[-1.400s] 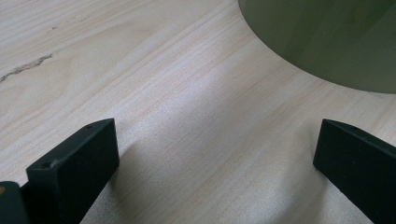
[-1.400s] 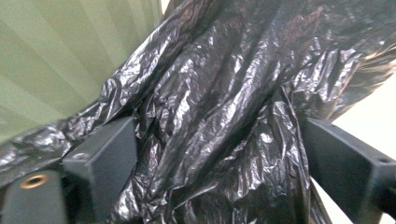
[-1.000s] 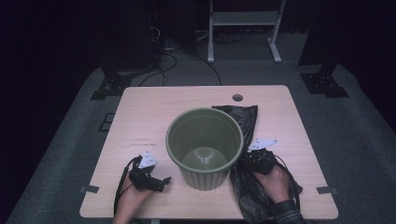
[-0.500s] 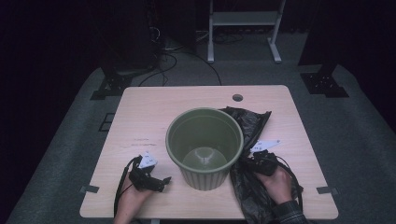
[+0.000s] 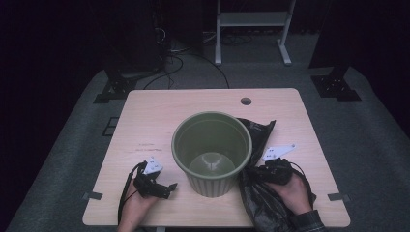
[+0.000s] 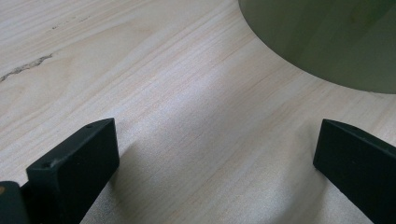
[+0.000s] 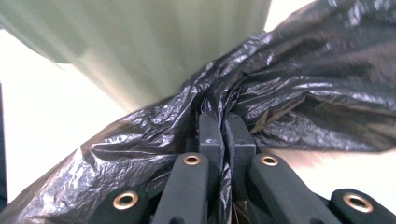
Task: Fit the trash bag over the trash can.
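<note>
An olive green bin [image 5: 212, 152] stands upright and empty in the middle of the wooden table [image 5: 159, 116]. A crumpled black plastic bag [image 5: 263, 205] lies against the bin's right side. My right gripper [image 5: 252, 175] is shut on a fold of it, close to the bin wall. In the right gripper view the two jaws [image 7: 223, 128] pinch the black plastic bag [image 7: 308, 79], with the bin [image 7: 154, 42] just behind. My left gripper [image 5: 169, 187] rests open on the table left of the bin. Bare wood lies between its jaws [image 6: 217, 140], and the bin's base [image 6: 327, 37] is ahead.
A round cable hole [image 5: 246, 101] sits near the table's far edge. Beyond the table are dark floor, cables and a white stand [image 5: 251, 29]. The bag's lower part hangs past the table's near right edge by the person's sleeve [image 5: 309, 222].
My right gripper has closed on the bag and risen slightly, pulling the plastic up beside the bin. The bag's far flap has shifted. The left gripper has stayed still.
</note>
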`<act>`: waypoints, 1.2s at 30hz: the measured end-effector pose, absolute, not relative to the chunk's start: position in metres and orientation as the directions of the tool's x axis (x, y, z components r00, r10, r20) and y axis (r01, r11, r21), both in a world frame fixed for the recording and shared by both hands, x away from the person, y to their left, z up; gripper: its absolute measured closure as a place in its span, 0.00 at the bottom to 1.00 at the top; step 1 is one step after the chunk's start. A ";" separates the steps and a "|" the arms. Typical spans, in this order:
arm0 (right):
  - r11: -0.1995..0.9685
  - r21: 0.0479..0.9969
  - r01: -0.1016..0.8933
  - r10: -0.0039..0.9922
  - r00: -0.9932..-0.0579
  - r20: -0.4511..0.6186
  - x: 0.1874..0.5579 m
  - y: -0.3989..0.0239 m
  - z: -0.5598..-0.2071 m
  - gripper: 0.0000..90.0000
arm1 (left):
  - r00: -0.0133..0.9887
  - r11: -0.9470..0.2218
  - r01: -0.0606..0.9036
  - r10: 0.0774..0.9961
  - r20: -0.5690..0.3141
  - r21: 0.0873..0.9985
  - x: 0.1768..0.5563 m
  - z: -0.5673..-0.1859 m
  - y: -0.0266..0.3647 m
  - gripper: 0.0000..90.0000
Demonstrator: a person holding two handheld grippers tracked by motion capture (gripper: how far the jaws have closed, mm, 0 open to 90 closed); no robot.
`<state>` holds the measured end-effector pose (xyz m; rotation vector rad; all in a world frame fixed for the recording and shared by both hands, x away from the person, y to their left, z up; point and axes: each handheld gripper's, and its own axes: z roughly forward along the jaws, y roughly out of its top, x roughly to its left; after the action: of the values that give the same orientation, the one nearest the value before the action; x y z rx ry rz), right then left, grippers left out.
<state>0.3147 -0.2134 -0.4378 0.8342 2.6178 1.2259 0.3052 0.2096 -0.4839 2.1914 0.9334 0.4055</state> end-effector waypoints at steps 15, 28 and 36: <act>0.479 0.823 0.306 0.402 -0.910 0.104 0.298 -0.218 -0.391 0.97 | 0.689 -0.486 0.503 0.725 0.008 0.715 0.305 -0.484 0.209 0.00; 0.429 0.877 0.216 0.273 -0.957 0.102 0.285 -0.230 -0.352 0.97 | 0.690 -0.488 0.502 0.724 0.010 0.714 0.306 -0.484 0.209 0.00; 0.390 0.904 0.177 0.199 -0.974 0.105 0.279 -0.236 -0.333 0.97 | 0.690 -0.487 0.500 0.724 0.011 0.716 0.306 -0.484 0.209 0.00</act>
<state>0.2789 -0.2360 -0.3325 0.3528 2.6019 1.6876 0.3057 0.2092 -0.4840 2.1910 0.9326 0.4071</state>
